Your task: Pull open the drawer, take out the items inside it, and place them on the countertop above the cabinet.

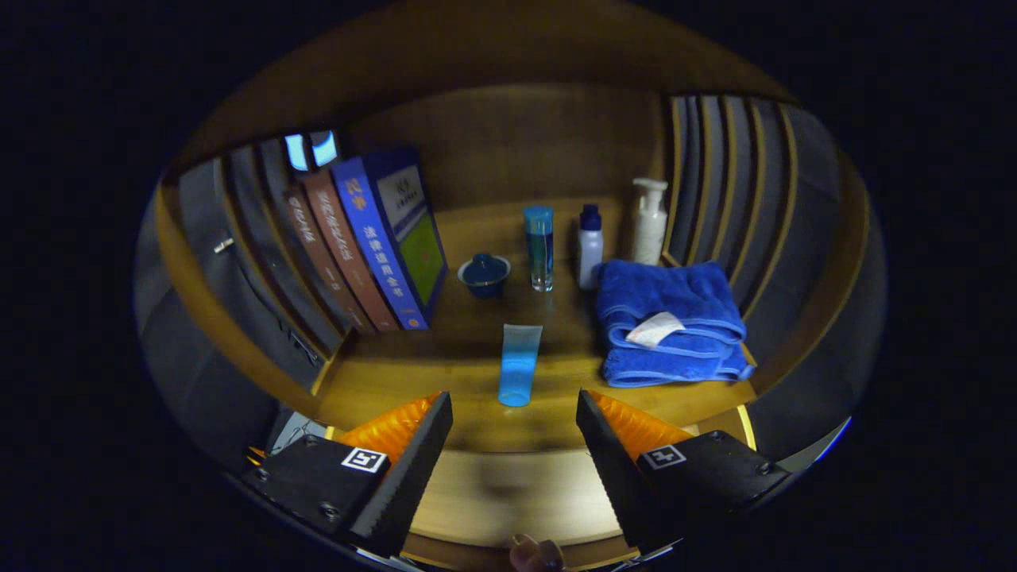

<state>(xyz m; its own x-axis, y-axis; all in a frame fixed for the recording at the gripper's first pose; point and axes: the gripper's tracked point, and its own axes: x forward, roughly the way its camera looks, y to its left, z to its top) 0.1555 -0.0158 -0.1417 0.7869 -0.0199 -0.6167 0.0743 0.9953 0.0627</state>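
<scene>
My gripper (515, 409) is open, its two fingers spread wide with nothing between them. Just ahead of the fingers a light blue tube (519, 365) lies flat on the wooden countertop (477, 433), cap end toward me. Beyond it stand a tall blue-capped clear bottle (539, 248), a small dark blue lidded cup (484, 275), a white bottle with a dark blue cap (589, 246) and a white pump bottle (649, 221). A folded blue towel (671, 322) lies to the right of the tube. Below the fingers a knob-like shape (534, 552) shows dimly.
Several books (373, 238) lean upright at the left of the countertop. Slatted dark panels (739, 199) close in the right side and another slatted panel (238, 254) the left. A wooden back wall (516, 143) stands behind the bottles.
</scene>
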